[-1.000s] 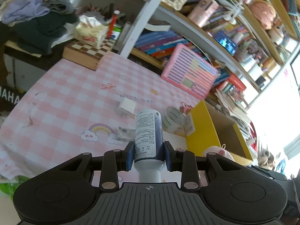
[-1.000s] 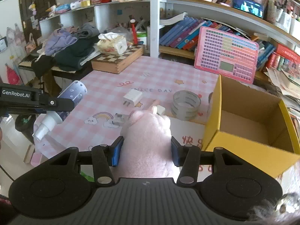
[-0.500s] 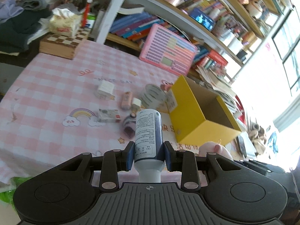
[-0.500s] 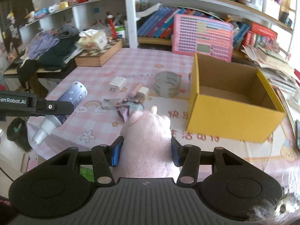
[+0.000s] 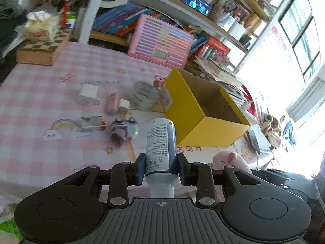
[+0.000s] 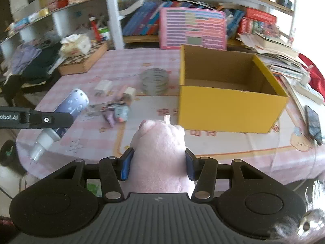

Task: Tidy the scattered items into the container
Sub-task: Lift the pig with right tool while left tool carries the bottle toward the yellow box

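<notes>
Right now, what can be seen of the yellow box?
The yellow box is an open-topped cardboard carton, yellow outside and plain brown inside. No flaps show, and the part of its inside that shows looks empty. It stands upright on the pink checked tablecloth, right of the tape roll and the scattered small items. Neither gripper touches it; whether the roll does is unclear.

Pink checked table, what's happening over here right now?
A person is tidying with a handheld gripper in each hand. The left gripper is clamped on a white and dark blue spray bottle, and the right gripper is clamped on a pink plush toy. Both are held in front of the open yellow cardboard box, which looks empty. A clear tape roll, a white charger plug and a few other small items lie on the pink checked tablecloth.
</notes>
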A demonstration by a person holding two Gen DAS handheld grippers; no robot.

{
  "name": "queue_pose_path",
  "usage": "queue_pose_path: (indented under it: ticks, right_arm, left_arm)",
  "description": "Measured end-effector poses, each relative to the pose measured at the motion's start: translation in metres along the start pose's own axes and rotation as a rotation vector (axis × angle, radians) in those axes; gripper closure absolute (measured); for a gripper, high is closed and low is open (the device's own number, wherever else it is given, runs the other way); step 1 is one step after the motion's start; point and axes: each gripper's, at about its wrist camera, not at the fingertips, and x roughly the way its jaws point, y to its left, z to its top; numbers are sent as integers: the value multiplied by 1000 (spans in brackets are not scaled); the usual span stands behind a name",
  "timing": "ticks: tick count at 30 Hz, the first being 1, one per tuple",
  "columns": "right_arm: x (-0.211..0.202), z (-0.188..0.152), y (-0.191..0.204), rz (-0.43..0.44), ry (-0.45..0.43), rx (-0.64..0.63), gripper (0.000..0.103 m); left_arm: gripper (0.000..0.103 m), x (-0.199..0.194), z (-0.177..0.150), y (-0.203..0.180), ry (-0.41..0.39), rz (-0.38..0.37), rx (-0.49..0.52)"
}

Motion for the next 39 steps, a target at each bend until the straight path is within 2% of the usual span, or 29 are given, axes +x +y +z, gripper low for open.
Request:
queue_pose_path:
  ticks: [9, 18, 29, 39]
  right_arm:
    - [-6, -6, -39, -78, 2, 109, 55]
    - [-12, -11, -59, -128, -2, 149, 55]
    - [-8, -1, -76, -129, -20, 155, 55]
    - [5, 29, -101, -108, -78, 91, 55]
  left_arm:
    - [72, 28, 4, -28, 39, -65, 74]
    - [72, 46, 9, -49, 58, -112, 130]
    - [72, 60, 17, -69, 47, -117, 198]
    - [72, 87, 40, -95, 20, -108, 241]
